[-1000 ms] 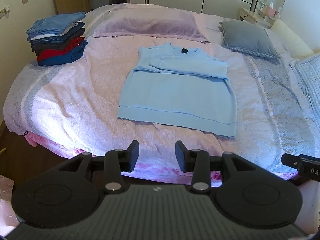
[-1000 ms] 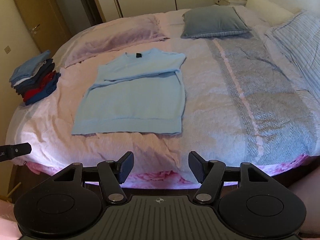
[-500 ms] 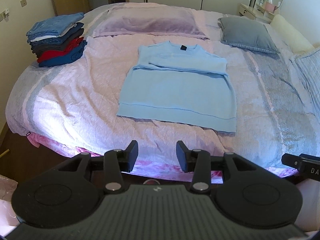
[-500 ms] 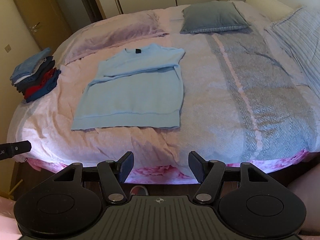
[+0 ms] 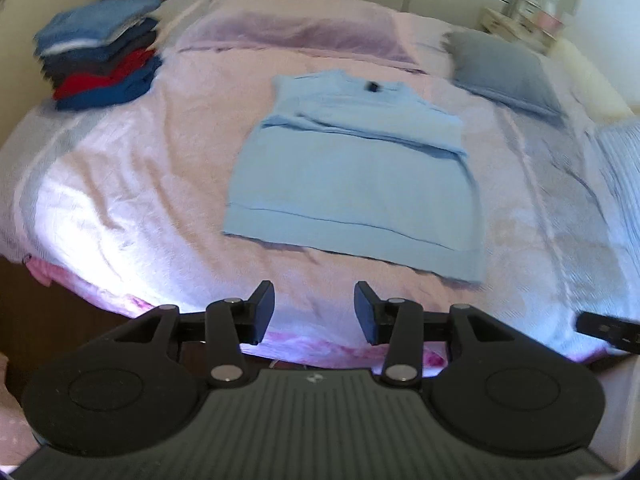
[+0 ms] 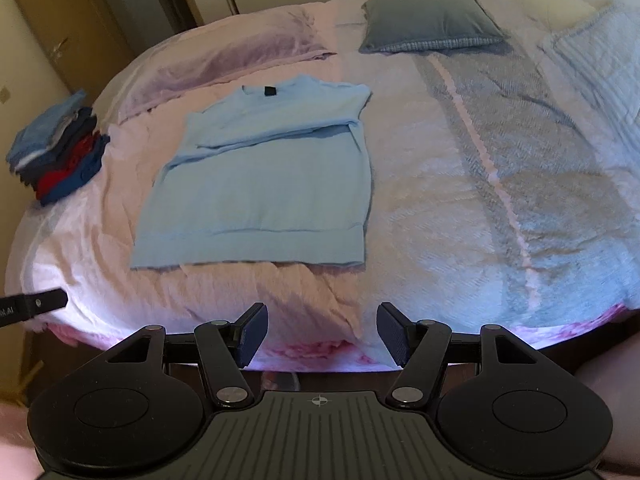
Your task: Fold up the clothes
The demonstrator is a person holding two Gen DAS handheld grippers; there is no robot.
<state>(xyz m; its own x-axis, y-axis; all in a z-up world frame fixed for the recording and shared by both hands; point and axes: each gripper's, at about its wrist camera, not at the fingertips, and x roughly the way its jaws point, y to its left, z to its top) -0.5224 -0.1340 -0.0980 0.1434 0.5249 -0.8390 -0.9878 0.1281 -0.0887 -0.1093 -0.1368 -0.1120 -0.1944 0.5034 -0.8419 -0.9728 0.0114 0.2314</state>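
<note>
Left view blurred, light blue sweater [image 6: 260,184] sleeves folded in, hem edge soft

Dim room. Glare whitens the bedspread [image 5: 80,216] near edge. Left wrist view motion-blurred; right sharper. Fisheye bending, dark corners.

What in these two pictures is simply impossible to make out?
- Stack of folded clothes: left wrist view is motion-blurred, so the garments cannot be counted.
- Dark tag at the light blue sweater collar: too small to read in either view.
- Dressing table: blurred, near the edge.
- Floor below the bed: hidden by the left gripper and right gripper.
</note>
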